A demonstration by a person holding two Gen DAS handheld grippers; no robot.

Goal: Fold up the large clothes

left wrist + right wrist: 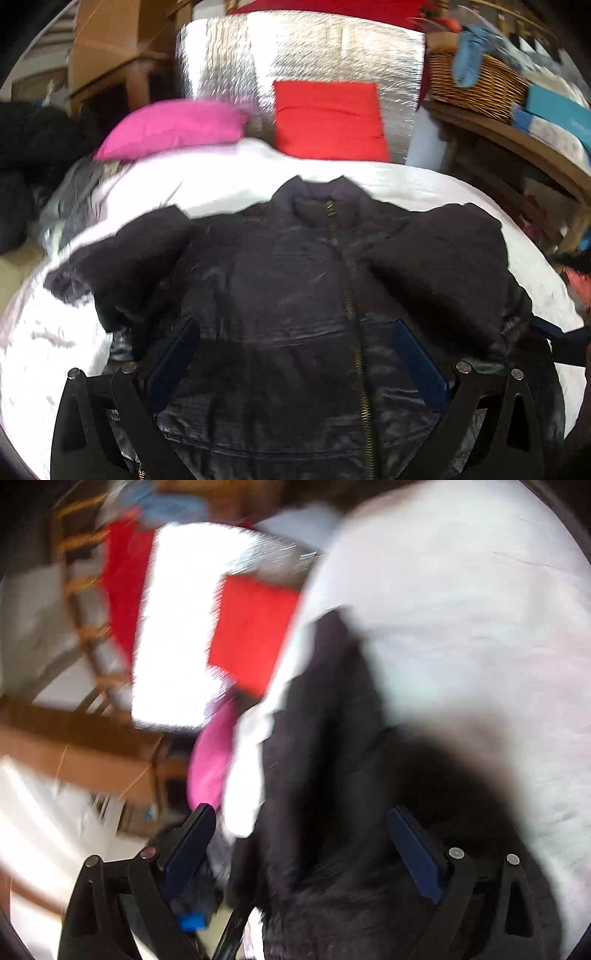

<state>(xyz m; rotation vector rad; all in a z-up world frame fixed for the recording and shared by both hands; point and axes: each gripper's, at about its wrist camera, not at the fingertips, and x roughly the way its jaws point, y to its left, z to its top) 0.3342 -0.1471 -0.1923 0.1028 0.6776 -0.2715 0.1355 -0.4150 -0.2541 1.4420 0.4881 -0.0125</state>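
Note:
A dark puffer jacket (288,280) with a gold zip lies face up on a white bedsheet (44,339), collar at the far end, both sleeves folded in over the chest. My left gripper (295,332) hovers open above the jacket's lower front, fingers spread wide with nothing between them. In the blurred right wrist view, my right gripper (299,819) is open beside the jacket's dark fabric (332,746), which runs between the spread fingers; the view is tilted sideways.
A pink pillow (173,125) and a red cushion (328,118) lie at the bed's head against a silver panel (295,51). A wicker basket (476,85) sits on a wooden shelf at right. Clothes are piled at left (74,199).

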